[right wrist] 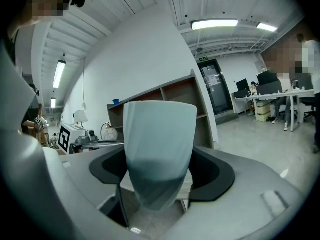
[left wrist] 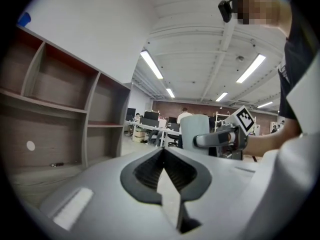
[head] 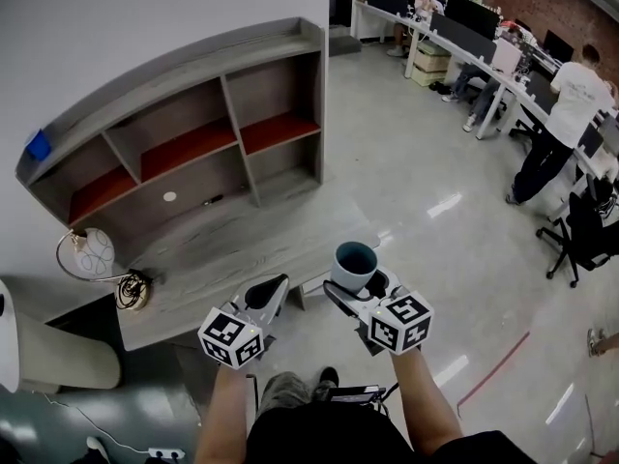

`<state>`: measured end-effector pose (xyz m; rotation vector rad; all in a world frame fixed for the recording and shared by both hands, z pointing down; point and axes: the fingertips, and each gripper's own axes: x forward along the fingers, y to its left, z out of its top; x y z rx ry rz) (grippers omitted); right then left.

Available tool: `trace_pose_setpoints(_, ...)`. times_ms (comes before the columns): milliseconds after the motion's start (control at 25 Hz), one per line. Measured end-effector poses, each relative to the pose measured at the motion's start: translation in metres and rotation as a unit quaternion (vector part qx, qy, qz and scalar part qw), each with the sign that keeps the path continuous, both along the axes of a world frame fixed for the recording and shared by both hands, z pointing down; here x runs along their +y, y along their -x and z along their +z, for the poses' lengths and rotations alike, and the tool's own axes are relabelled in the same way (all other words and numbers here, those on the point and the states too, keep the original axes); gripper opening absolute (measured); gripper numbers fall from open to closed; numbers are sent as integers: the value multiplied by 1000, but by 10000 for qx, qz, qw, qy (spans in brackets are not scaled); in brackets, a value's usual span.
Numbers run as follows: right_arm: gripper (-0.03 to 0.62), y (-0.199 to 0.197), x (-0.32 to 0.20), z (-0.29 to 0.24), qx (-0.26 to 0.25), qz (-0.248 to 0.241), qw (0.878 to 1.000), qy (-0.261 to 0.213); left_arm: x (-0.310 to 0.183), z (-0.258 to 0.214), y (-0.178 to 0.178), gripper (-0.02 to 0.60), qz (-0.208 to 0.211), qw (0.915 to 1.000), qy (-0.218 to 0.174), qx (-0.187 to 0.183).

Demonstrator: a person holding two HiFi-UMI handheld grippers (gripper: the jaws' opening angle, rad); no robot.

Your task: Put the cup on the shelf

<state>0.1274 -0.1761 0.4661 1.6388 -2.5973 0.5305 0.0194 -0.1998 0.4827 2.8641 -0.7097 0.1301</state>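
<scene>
Status: pickup complete, placement pending; the right gripper (head: 360,286) is clamped on the cup (head: 354,262), its jaws pressing the cup's sides, the cup upright with its mouth up; the cup is held in the air above the floor (head: 406,177), near the front of the shelf (head: 208,245) but not touching it; the left gripper (head: 271,293) has its jaws together with nothing between them; remaining: set the cup on a shelf board, then release

A round white lamp (head: 85,252) stood beside a coiled cable (head: 132,289) at the left, while across the glossy floor (head: 416,162) a person in a white shirt (head: 566,104) stood by a long surface (head: 387,13) carrying dark monitors (head: 471,13), a black office chair (head: 583,235) close behind them
</scene>
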Motion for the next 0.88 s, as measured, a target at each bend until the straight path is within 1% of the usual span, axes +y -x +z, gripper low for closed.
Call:
trace_pose_setpoints(160,373,0,-21,7,-12,-112,9999,83,-22,8,2,-2,-147,9999,91,-12)
trace_pose_setpoints(280,373,-1,-39,10,20,-143,9998,104,-42,9,-2,-2,-162,9998,87,2)
trace_pose_setpoints(480,373,-7,-79,9,69,-122,9999,81,-84,7,-12,-2,-89,9999,55,51)
trace_pose_setpoints(880,373,-15,-182,-9,157,64,9998,-59,-192,-13,-26,-2,140,9997,-114,152)
